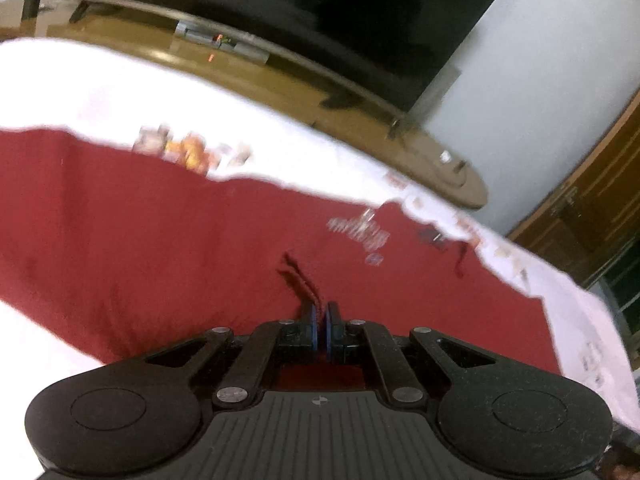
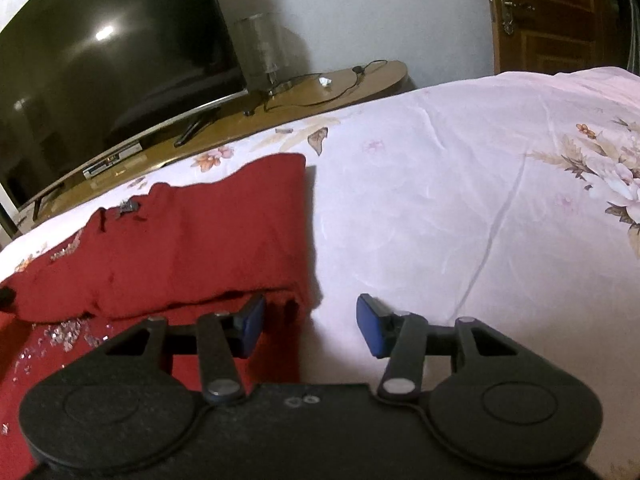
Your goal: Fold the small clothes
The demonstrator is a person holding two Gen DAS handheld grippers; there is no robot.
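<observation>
A dark red garment (image 1: 160, 220) with silver sequin trim (image 1: 360, 232) lies spread on a floral white bedsheet (image 1: 120, 88). My left gripper (image 1: 322, 312) is shut on the red garment, and a pinched ridge of cloth runs forward from its blue pads. In the right wrist view the garment (image 2: 200, 240) lies folded over itself at the left, its right edge straight. My right gripper (image 2: 310, 316) stands open low over that edge. Its left pad (image 2: 252, 324) is above the red cloth, its right pad (image 2: 370, 328) above the bare sheet (image 2: 460, 200), and neither presses on anything.
Beyond the bed's far edge stands a low wooden cabinet (image 2: 320, 92) with a large dark television (image 2: 100, 60), a glass lamp (image 2: 260, 48) and cables. A wooden door (image 2: 552, 12) is at the far right. The sheet to the right of the garment is bare.
</observation>
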